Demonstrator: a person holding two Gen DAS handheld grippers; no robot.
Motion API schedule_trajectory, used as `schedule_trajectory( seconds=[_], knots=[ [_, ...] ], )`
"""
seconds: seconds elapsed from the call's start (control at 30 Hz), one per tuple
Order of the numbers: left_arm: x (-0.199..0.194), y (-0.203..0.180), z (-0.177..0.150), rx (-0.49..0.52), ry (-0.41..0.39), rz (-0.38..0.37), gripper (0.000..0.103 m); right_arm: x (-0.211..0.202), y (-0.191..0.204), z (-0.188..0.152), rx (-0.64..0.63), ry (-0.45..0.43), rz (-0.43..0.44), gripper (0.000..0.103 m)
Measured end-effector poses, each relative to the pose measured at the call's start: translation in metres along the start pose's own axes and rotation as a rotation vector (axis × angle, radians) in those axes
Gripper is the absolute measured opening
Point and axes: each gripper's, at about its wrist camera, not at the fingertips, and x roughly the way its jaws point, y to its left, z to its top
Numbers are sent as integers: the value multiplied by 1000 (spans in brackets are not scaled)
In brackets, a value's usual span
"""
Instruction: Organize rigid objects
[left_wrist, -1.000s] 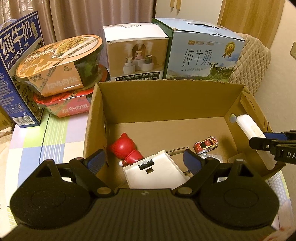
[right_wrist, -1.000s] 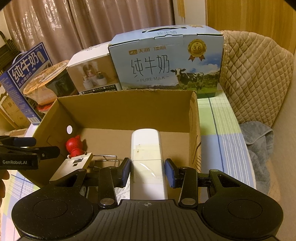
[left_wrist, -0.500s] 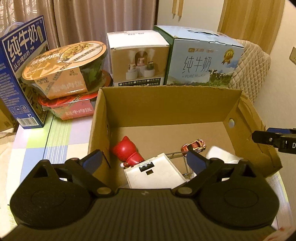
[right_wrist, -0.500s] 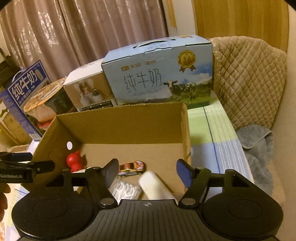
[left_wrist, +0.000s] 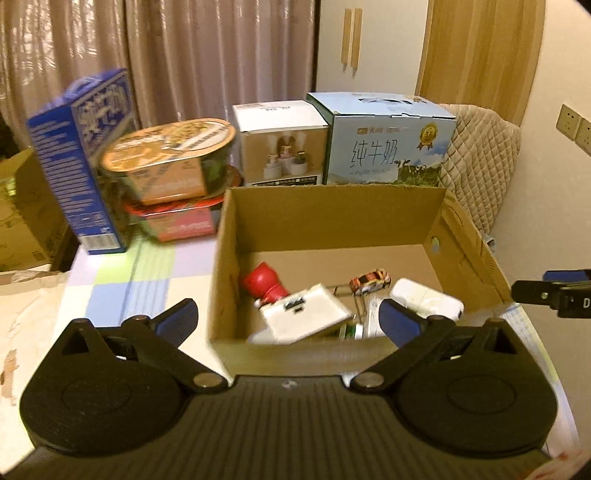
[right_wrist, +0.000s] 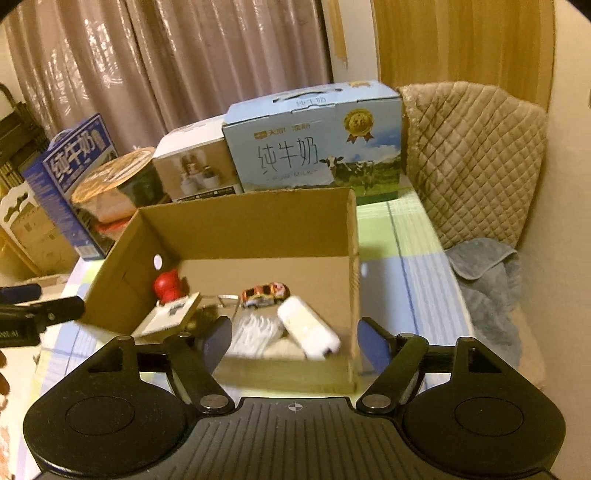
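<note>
Both tools empty: left gripper (left_wrist: 286, 319) and right gripper (right_wrist: 291, 341) jaws opening, nothing between. White case (right_wrist: 308, 326) lies in cardboard box (right_wrist: 243, 218), near right wall. Risk: low finger bumps near wall, box slides toward table edge.

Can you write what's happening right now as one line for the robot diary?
left tongs: opening, empty | right tongs: opening, empty | white bottle: lying in cardboard box | toy car: in box

Blurred beyond reading: print on the blue carton (left_wrist: 79, 162), upper left of the left wrist view. Half hidden behind the cardboard box's (left_wrist: 314, 347) near wall: white flat device (left_wrist: 303, 314). Cut off at lower left of the right wrist view: left claw (right_wrist: 33, 314).
</note>
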Motion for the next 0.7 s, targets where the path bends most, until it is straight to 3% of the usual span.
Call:
schedule_trajectory(
  seconds=[0.37,0.7],
  knots=[
    [-110,-8,-66,-50,-46,32,102,-93,17,-70,12,-5,5,78],
    [-177,-35,-105,-24,-63,40,102,-164,34,-115,-61,-58,-24,80]
  ],
)
